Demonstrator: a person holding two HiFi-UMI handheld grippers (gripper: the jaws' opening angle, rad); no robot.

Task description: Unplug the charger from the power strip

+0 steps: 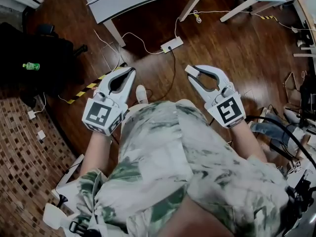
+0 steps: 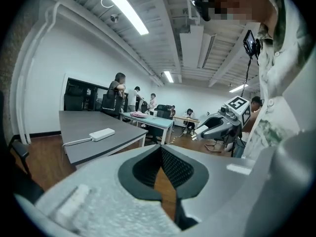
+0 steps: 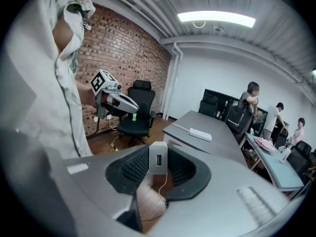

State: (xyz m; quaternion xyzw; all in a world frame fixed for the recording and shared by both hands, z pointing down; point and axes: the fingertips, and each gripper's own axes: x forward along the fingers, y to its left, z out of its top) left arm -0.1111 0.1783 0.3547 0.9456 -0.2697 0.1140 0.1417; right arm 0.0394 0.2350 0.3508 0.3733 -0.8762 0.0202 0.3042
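Note:
My right gripper (image 1: 193,73) is shut on a small white charger (image 1: 192,71) and holds it in the air in front of the person's body. In the right gripper view the charger (image 3: 158,158) sits upright between the black pads with its USB port facing the camera. A white power strip (image 1: 172,44) lies on the wooden floor ahead, with a black cable and white cables at it. My left gripper (image 1: 130,72) hovers beside the right one with its fingertips together and nothing in them. The left gripper (image 2: 160,149) shows the same in its own view.
A grey desk (image 1: 143,1) stands beyond the floor strip. In the left gripper view it (image 2: 89,127) bears a flat white block (image 2: 102,134) with a cord. A black office chair (image 3: 138,115) stands by the brick wall. Several people sit at far desks (image 2: 153,120).

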